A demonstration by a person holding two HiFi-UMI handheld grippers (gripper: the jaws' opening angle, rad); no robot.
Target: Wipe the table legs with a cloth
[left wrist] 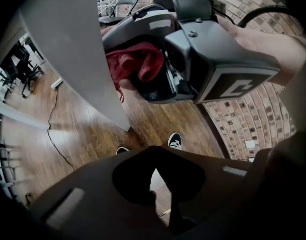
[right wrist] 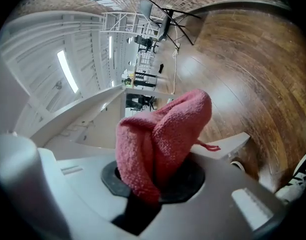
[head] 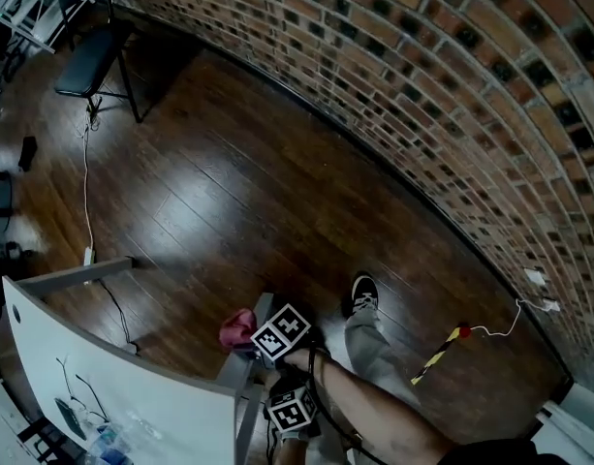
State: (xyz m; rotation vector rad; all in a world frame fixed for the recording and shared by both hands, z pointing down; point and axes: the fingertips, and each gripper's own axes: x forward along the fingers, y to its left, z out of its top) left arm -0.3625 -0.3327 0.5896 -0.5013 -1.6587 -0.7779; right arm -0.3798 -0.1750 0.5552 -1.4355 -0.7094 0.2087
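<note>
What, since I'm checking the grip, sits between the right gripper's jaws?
A red cloth, clamped between those jaws; the right gripper view shows it.

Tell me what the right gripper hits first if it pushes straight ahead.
Most likely the white table leg, which crosses right behind the red cloth clamped in the right gripper; the cloth would touch it first. Depth is unclear.

No words, numbers or brand names could be read anywhere. The two marker cubes (head: 279,331) just off the white table (head: 151,405) corner bore only black-and-white square patterns, and the dark scribbles (head: 76,387) on that table formed no legible letters.
</note>
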